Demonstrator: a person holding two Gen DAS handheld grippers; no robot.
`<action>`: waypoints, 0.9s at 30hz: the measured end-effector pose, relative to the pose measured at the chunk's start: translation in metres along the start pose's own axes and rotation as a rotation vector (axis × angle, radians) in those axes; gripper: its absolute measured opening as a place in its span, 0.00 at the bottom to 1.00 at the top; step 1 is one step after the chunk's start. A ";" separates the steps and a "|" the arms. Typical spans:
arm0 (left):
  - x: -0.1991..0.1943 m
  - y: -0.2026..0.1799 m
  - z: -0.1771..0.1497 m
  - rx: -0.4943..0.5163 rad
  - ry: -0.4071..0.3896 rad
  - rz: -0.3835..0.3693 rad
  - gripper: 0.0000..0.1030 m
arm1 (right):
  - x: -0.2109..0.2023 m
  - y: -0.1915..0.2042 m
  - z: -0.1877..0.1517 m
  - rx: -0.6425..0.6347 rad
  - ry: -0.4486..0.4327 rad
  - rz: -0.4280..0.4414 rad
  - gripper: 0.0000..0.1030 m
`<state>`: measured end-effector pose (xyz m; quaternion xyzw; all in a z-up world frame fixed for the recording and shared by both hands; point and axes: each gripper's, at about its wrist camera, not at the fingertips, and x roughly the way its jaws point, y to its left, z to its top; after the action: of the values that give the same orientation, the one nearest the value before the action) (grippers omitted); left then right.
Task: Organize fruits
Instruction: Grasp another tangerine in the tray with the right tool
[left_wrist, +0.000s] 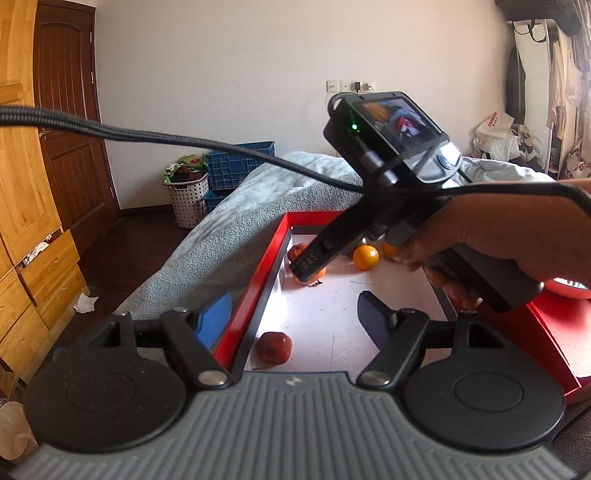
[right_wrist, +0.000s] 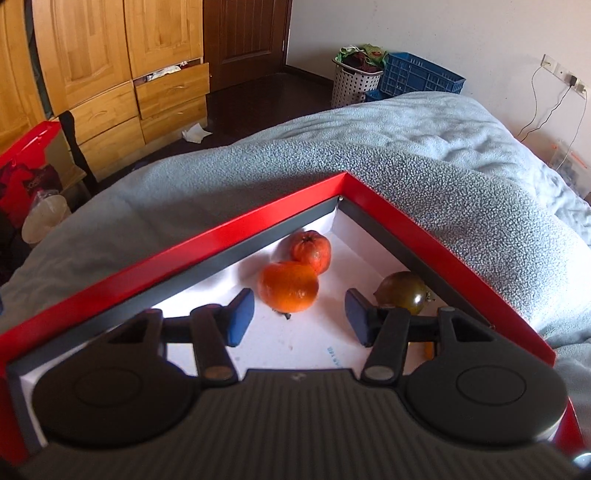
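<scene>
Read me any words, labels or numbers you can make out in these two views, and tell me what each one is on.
"DAS": white letters on a finger of the right gripper, left wrist view.
Red print on the white bag by the far wall: too small to read.
Blue print on the white tray floor, right wrist view: too blurred to read.
Nothing else legible.

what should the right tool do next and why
Probably ease the right tool forward and down so its pads straddle the near orange, then close. The fingers stand open with nothing between them, and that orange sits just past the tips, roughly centred in the gap. It touches a second orange behind it in the red tray corner, so go gently.
</scene>
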<state>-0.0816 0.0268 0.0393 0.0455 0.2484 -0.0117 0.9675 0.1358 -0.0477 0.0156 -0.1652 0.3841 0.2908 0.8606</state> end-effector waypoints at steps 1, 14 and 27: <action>0.002 0.000 0.000 -0.004 0.011 -0.005 0.77 | 0.004 0.000 0.002 0.002 0.008 0.005 0.55; 0.029 0.000 0.004 -0.062 0.146 -0.026 0.76 | -0.018 0.007 -0.007 -0.028 -0.055 -0.013 0.42; 0.057 -0.015 0.018 -0.293 0.308 0.209 0.76 | -0.092 -0.083 -0.045 0.286 -0.225 -0.112 0.42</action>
<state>-0.0239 0.0099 0.0268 -0.0688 0.3860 0.1317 0.9105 0.1129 -0.1692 0.0611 -0.0288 0.3130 0.2015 0.9277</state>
